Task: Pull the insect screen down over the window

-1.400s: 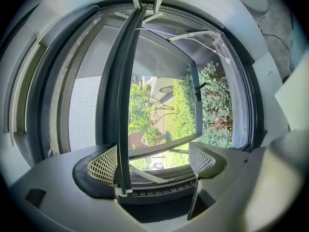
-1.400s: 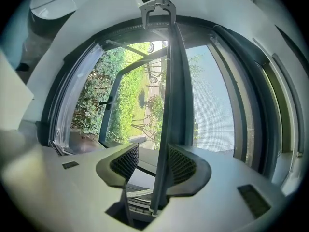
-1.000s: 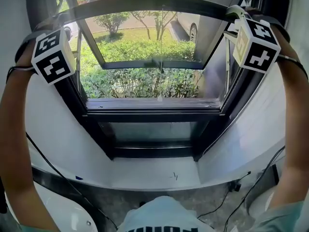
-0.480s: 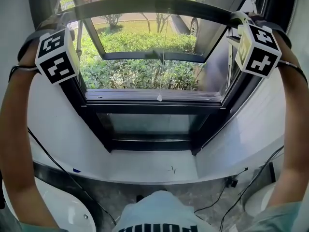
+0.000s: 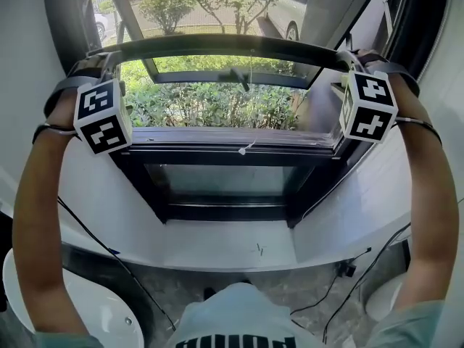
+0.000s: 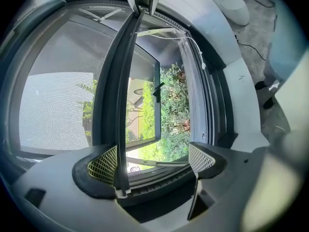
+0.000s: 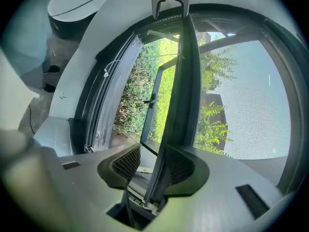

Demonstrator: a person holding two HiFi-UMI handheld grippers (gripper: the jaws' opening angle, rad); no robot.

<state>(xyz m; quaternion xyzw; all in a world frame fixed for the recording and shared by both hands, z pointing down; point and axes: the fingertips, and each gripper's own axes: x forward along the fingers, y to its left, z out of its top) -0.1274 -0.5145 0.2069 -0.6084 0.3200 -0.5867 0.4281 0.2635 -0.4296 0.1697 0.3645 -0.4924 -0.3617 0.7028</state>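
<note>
Head view: L gripper (image 6: 152, 161) & R gripper (image 7: 153, 164) straddle insect screen's pull bar (image 5: 217, 44) at its ends, prob. for level drag; L jaws wide apart, R's just been closing, neither clamped.

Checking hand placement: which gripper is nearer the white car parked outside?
Right. The right gripper, jaws just closing around the screen bar, sits at its right end below the car; the left gripper straddles the bar's far left end.

Screen bar (image 5: 232, 46): dark grey. Mesh (image 6: 53, 105): pale grey, fine grid. Cubes (image 5: 105, 117): black-and-white squares. Frame (image 5: 225, 158): black. Sill (image 5: 217, 249): white. Shrubs (image 5: 210, 104): green.
</note>
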